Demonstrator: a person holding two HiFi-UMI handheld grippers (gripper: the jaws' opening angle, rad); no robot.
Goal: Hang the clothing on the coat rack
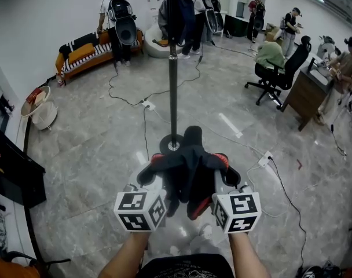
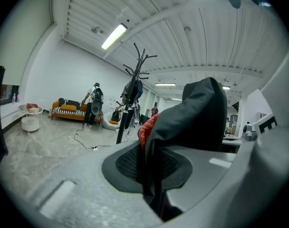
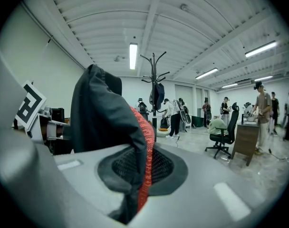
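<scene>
Low in the head view, left of centre, the left gripper [image 1: 148, 177] has its jaws pinched on one edge of the black garment with red trim [image 1: 190, 175]. The garment hangs bunched between the two tools at lower centre. Just above it, running up the middle of the frame, stands the coat rack [image 1: 173, 86], with a dark item [image 1: 177, 16] hanging from its hooks. Right of centre, the right gripper [image 1: 228, 175] is clamped on the garment's other edge.

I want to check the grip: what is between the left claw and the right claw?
Head view: black-and-red clothing stretches from left claw to right claw.
</scene>
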